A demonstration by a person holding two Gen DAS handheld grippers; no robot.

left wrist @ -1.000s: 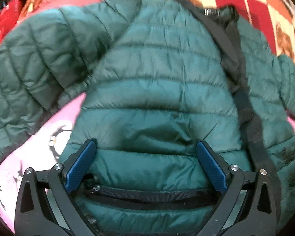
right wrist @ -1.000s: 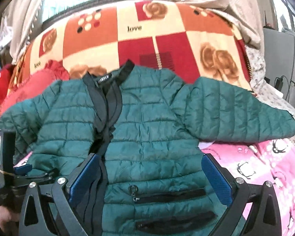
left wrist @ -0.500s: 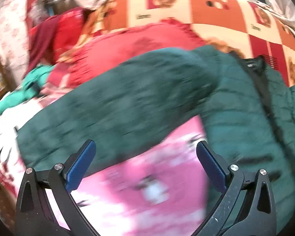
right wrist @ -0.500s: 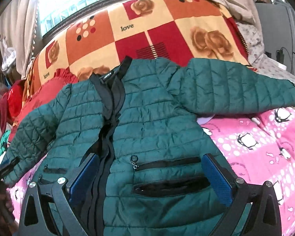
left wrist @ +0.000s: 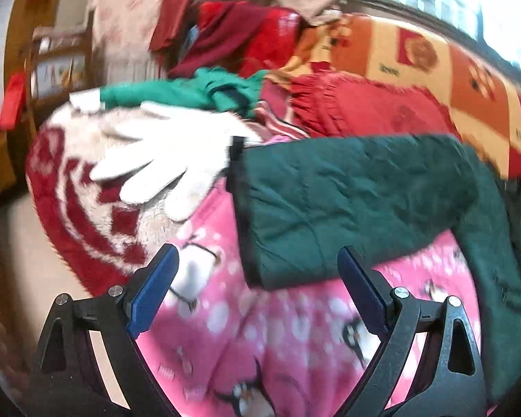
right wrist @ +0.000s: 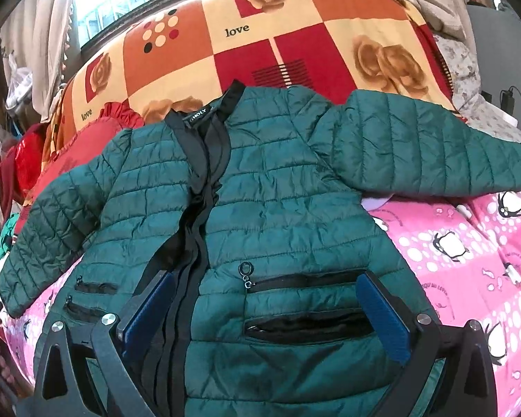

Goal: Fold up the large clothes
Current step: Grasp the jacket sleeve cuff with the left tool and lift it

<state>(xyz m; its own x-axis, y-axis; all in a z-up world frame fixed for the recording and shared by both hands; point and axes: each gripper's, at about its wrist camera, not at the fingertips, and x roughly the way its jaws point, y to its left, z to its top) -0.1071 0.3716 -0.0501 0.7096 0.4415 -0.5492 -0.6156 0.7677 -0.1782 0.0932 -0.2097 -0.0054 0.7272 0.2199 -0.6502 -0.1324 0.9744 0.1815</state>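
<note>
A dark green quilted jacket (right wrist: 281, 222) lies face up on the bed, zip open, both sleeves spread sideways. My right gripper (right wrist: 265, 307) hovers open over its lower front, the pocket zips between the blue pads, and nothing is gripped. In the left wrist view the jacket's sleeve (left wrist: 347, 205) stretches across, its black-edged cuff just ahead of my left gripper (left wrist: 257, 288). The left jaws stand wide and are closing, with only pink sheet and the cuff's lower corner between them. The pads touch nothing.
A pink penguin-print sheet (right wrist: 469, 264) covers the bed. Behind lies an orange and red checked blanket (right wrist: 260, 34). At the sleeve's end sit a red and white fluffy blanket (left wrist: 73, 208), a white glove (left wrist: 163, 160), a green garment (left wrist: 191, 93) and red clothes (left wrist: 253, 38).
The left gripper has swung far left, from over the jacket's body to the sleeve cuff, and its jaws have narrowed slightly. The right gripper has shifted only slightly over the jacket's front.
</note>
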